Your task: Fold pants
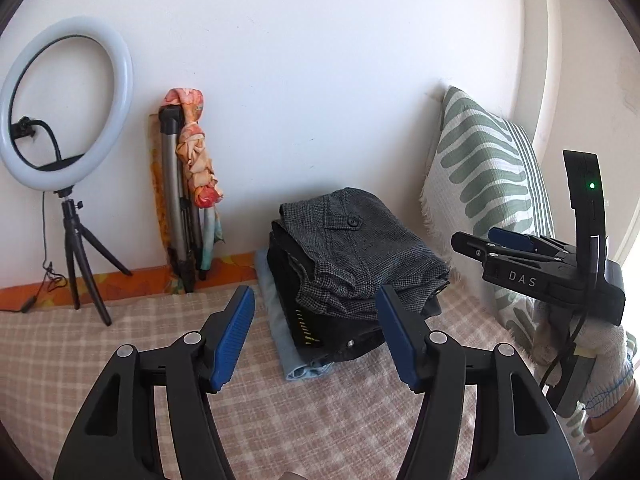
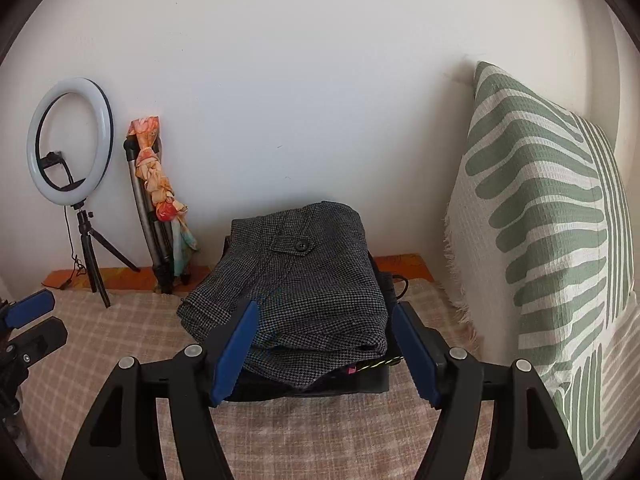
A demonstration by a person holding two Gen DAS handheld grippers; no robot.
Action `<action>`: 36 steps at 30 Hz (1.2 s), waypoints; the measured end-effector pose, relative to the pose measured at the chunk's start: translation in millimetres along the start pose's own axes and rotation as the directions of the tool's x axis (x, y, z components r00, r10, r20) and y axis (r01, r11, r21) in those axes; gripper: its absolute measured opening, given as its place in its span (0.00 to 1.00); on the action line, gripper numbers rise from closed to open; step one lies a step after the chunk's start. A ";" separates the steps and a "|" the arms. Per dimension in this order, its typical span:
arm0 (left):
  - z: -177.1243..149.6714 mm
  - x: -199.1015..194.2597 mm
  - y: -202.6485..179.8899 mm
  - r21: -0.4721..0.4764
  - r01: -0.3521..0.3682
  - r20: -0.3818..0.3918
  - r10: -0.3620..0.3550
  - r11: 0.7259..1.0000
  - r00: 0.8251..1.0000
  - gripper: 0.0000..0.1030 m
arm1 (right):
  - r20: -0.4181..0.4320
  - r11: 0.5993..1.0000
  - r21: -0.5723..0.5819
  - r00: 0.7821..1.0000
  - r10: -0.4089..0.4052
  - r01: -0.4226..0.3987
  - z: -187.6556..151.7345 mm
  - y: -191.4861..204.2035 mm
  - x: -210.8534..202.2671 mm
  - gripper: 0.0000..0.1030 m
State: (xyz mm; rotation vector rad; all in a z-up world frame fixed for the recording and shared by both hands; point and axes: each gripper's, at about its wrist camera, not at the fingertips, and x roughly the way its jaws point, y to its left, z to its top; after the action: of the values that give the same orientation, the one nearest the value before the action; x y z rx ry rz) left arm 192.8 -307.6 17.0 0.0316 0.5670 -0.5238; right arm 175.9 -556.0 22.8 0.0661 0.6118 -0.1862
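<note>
The left gripper (image 1: 316, 336) is hovering with its jaws spread wide, holding nothing and touching nothing. The right gripper (image 2: 324, 350) is likewise standing released, its blue pads (image 2: 236, 354) flanking the near edge of the pile; whether they are grazing the cloth cannot be told.

A ring light (image 1: 60, 104) on a small tripod is standing at the far left against the wall, beside a folded tripod (image 1: 176, 200) wrapped with a floral scarf (image 1: 196, 156). A green-striped pillow (image 2: 552, 232) is leaning at the right.

The folded grey houndstooth pants (image 2: 304, 280) are lying on top of a stack of darker garments (image 1: 320, 320) on the checked bedcover (image 1: 120, 344), directly ahead of both grippers.
</note>
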 end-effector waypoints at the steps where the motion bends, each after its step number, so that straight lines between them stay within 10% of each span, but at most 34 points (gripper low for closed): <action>1: -2.8 -4.8 3.1 -0.003 -0.001 0.002 0.001 1.000 1.000 0.61 | 0.014 1.000 -0.004 1.000 -0.018 0.019 -4.0 5.5 -7.5 0.82; 36: -102.1 -73.0 64.4 0.041 -0.043 -0.043 0.044 0.998 0.998 0.78 | 0.069 0.990 0.120 0.994 -0.083 0.074 -108.7 81.4 -72.0 1.00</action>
State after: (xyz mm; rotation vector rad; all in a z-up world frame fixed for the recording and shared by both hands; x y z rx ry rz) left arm 120.0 -200.3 -38.7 0.0931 0.5971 -0.4930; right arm 72.5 -452.3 -23.9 0.1479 0.5303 -0.2994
